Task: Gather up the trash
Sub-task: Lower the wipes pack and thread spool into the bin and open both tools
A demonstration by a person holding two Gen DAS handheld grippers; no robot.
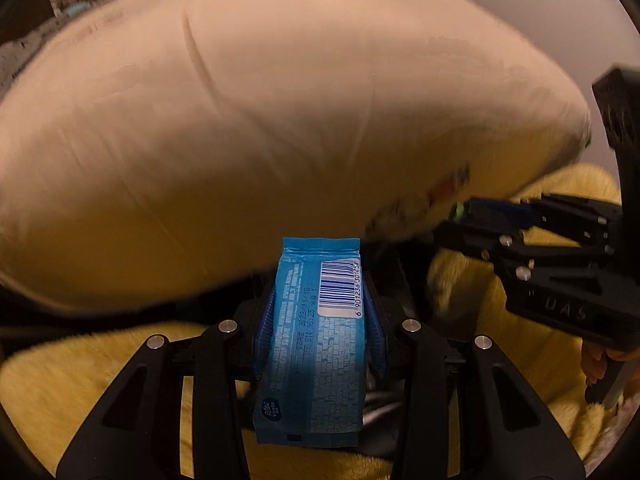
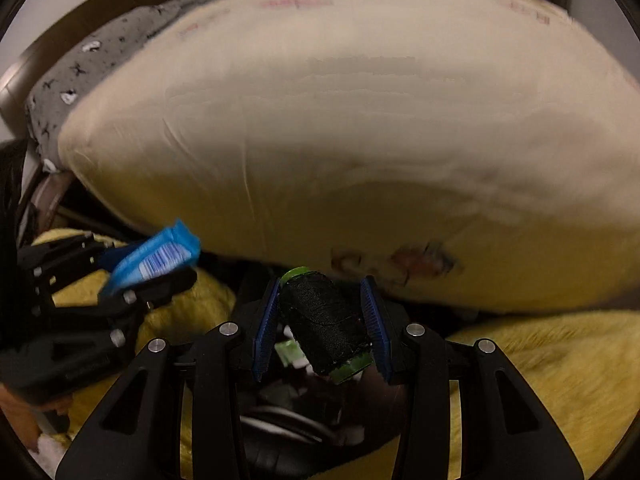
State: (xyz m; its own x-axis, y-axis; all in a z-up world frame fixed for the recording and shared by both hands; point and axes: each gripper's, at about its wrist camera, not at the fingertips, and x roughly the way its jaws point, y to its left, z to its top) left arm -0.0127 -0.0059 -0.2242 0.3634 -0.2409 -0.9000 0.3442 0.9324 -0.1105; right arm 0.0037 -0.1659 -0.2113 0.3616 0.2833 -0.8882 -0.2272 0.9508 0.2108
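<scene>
the big cream pillow (image 1: pixel 256 128) fills most of both views, so everything here is placed against it. it's blurred, w/ faint red print along its top edge and a small colourful printed patch near its lower right corner.

left gripper (image 1: pixel 318 320) sits just below the pillow's lower edge, jaws clamped on a blue wrapper (image 1: pixel 316 344). the blue pads (image 1: pixel 266 332) press on both long sides of it. the wrapper is a flat packet, barcode panel and printed date facing the cam, its crimped top end reaching up to overlap the pillow's bottom edge in the view. can't tell if it actually touches the pillow.

right gripper (image 2: pixel 324 320) is also just under the pillow's lower edge, near the printed patch. its jaws are closed on a spool of black thread (image 2: pixel 326 320) w/ green end caps. one cap points up toward the pillow, the other down toward the cam. the spool sits tilted between the pads, both pads against its sides.

each gripper shows in the other's view: right one below the pillow's right corner from the left cam, left one w/ the wrapper below the pillow's left corner from the right cam.

under the pillow and both grippers lies a yellow fuzzy blanket (image 1: pixel 100 380). behind the pillow's upper left edge there's a grey patterned cloth (image 2: pixel 104 64). below the pillow between the right gripper's fingers, some dark clutter, too dim to name.
</scene>
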